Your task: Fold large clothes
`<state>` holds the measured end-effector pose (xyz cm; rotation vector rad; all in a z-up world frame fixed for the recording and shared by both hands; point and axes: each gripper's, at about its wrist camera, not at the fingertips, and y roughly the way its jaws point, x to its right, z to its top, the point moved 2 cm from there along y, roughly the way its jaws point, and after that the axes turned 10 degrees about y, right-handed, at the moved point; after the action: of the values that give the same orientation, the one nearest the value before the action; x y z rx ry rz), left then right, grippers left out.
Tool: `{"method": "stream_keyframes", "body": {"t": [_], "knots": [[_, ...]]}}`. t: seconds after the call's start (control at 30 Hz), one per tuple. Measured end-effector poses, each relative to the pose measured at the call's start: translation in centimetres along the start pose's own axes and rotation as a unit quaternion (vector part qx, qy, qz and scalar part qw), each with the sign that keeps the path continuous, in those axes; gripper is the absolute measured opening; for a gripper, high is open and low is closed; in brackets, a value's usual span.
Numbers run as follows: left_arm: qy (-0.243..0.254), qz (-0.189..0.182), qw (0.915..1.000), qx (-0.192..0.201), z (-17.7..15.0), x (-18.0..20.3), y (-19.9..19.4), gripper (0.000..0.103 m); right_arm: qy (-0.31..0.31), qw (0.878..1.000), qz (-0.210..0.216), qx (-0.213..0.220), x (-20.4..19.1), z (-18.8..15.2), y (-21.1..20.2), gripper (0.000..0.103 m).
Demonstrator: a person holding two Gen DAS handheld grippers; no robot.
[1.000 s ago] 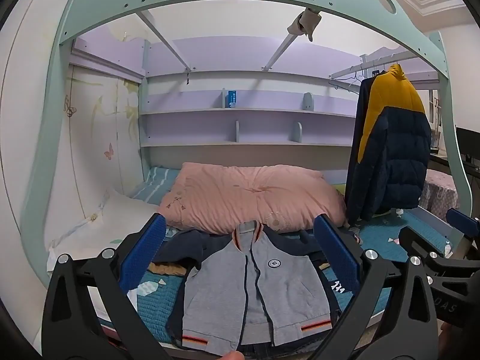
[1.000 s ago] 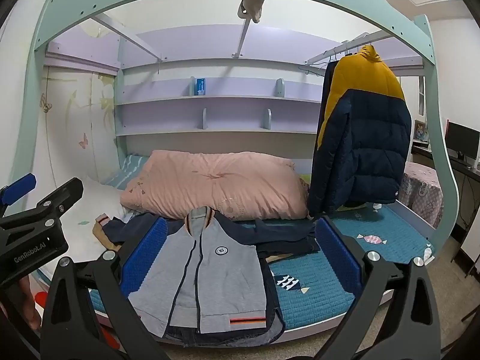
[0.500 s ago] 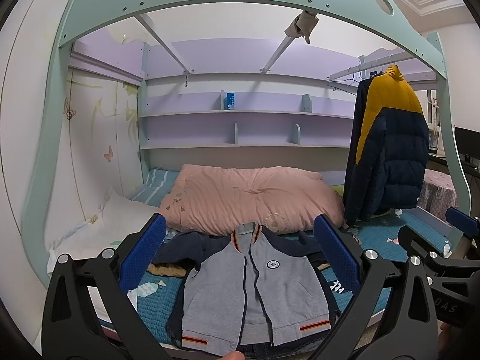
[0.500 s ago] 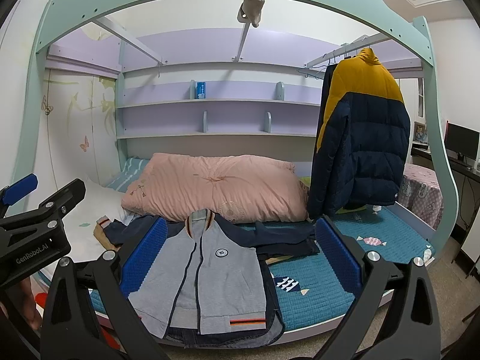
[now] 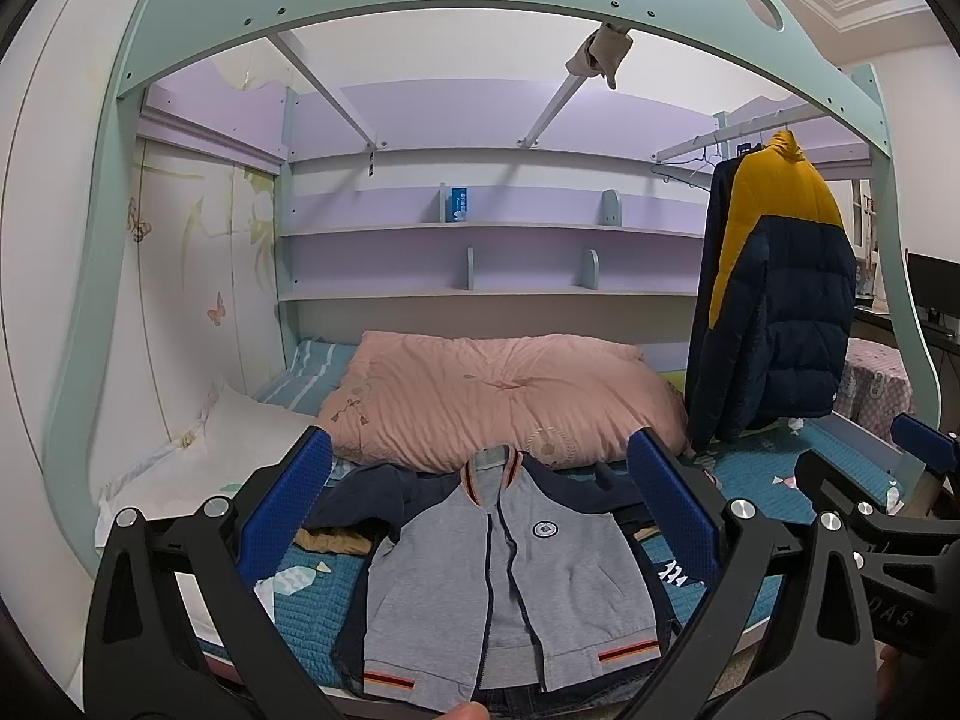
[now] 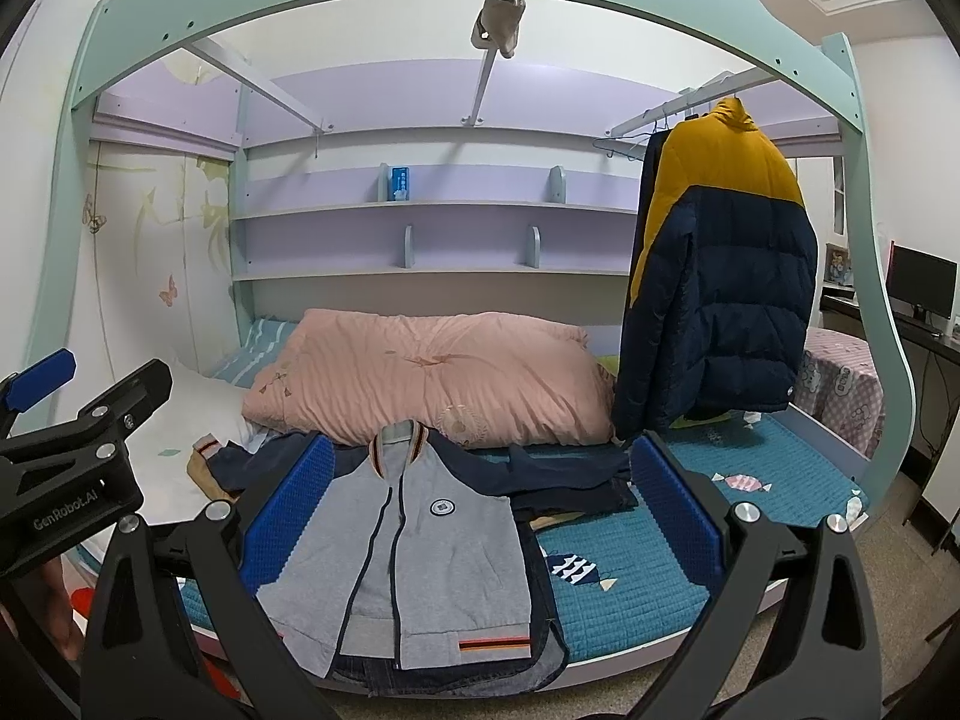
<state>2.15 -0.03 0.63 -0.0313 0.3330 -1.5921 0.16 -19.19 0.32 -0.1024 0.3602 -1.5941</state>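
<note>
A grey zip jacket (image 5: 510, 570) with navy sleeves, a round chest badge and striped hem lies flat, front up, at the bed's near edge, on top of darker denim clothes. The right wrist view shows the same jacket (image 6: 414, 546) with its collar toward the pillow. My left gripper (image 5: 480, 516) hangs open in front of the bed, above the jacket, holding nothing. To its right my right gripper (image 6: 480, 510) is also open and empty. Each gripper appears at the edge of the other's view: the right gripper (image 5: 888, 510) and the left gripper (image 6: 72, 438).
A pink quilt (image 5: 498, 396) lies behind the jacket on the teal bed cover (image 6: 648, 564). A navy and yellow puffer coat (image 6: 720, 276) hangs from a rail at the right. The mint bunk frame (image 5: 420, 6) arches overhead. A desk with a monitor (image 6: 921, 288) stands far right.
Both grippers have tilted or drifted slightly, so the scene sits a little lower in the views. The jacket has not moved and both grippers stay open.
</note>
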Motion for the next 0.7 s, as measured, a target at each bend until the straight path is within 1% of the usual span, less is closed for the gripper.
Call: {"method": "stream_keyframes", "body": {"t": [0.23, 0.3, 0.7], "knots": [[0.000, 0.000, 1.0000, 0.001, -0.13, 0.07, -0.07, 0.098, 0.001, 1.000, 0.001, 0.000, 0.19, 0.08, -0.25, 0.096], [0.001, 0.000, 1.0000, 0.003, 0.17, 0.30, -0.71, 0.098, 0.001, 1.000, 0.000, 0.000, 0.18, 0.07, -0.24, 0.096], [0.001, 0.001, 1.0000, 0.003, 0.18, 0.33, -0.73, 0.098, 0.002, 1.000, 0.001, 0.000, 0.25, 0.00, -0.24, 0.096]]}}
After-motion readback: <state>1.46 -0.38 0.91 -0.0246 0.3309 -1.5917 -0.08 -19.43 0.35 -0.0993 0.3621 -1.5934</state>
